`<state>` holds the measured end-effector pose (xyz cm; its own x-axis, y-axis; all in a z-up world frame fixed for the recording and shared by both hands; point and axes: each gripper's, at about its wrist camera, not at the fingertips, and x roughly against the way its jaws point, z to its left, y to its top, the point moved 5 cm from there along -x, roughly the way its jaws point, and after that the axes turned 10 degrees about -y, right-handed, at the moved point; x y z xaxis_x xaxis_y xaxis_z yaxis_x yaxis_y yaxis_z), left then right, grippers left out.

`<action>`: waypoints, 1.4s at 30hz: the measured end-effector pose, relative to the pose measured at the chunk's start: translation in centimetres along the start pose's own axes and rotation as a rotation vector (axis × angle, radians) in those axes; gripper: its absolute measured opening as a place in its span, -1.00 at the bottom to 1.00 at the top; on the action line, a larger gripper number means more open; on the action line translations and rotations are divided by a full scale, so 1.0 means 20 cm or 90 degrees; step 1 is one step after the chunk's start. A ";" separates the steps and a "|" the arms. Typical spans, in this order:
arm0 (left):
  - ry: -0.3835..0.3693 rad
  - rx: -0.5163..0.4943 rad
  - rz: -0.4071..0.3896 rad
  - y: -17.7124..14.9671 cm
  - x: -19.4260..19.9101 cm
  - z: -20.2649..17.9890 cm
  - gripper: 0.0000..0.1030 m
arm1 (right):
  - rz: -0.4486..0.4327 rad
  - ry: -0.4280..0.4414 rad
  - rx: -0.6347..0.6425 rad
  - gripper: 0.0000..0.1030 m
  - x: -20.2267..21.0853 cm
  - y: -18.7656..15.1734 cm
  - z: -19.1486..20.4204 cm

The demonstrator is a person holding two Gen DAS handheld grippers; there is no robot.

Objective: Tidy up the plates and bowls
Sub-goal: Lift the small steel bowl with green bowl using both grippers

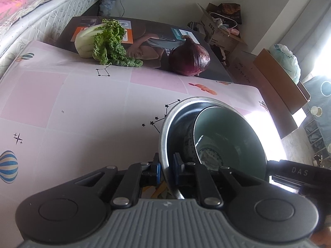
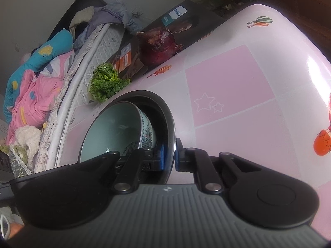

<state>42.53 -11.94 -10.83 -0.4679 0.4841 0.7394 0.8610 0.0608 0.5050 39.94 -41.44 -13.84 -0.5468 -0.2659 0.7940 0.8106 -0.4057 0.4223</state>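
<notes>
A metal bowl [image 1: 165,128] holds a pale green ceramic bowl [image 1: 231,136] with a blue pattern, tilted inside it. My left gripper [image 1: 167,169] is shut on the metal bowl's rim, one blue pad on each side. In the right wrist view my right gripper [image 2: 169,157] is shut on the opposite rim of the metal bowl [image 2: 167,122], and the ceramic bowl [image 2: 111,132] leans inside. The bowls are over the pink table [image 1: 82,111]; whether they rest on it is hidden.
A leafy cabbage [image 1: 103,41] and a red onion [image 1: 190,60] lie on a dark printed box [image 1: 149,39] at the table's far edge. A bed with bedding [image 2: 37,82] flanks the table. Cardboard boxes [image 1: 277,82] stand on the floor beyond.
</notes>
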 end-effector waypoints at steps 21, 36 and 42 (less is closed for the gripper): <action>-0.038 -0.015 -0.052 0.03 0.27 -0.12 -0.78 | -0.044 0.004 0.010 -0.83 0.31 0.01 0.10; -0.056 -0.030 -0.065 -0.24 0.68 -0.23 -0.78 | -0.055 0.000 0.015 -0.81 0.76 -0.32 0.17; -0.056 -0.031 -0.054 -0.40 0.76 -0.22 -0.78 | -0.043 -0.006 0.011 -0.81 0.87 -0.51 0.15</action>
<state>27.66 -9.04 -1.71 -0.5175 0.5537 0.6524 0.8074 0.0634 0.5866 22.80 -39.36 -3.12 -0.5989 -0.2298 0.7672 0.7751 -0.4071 0.4832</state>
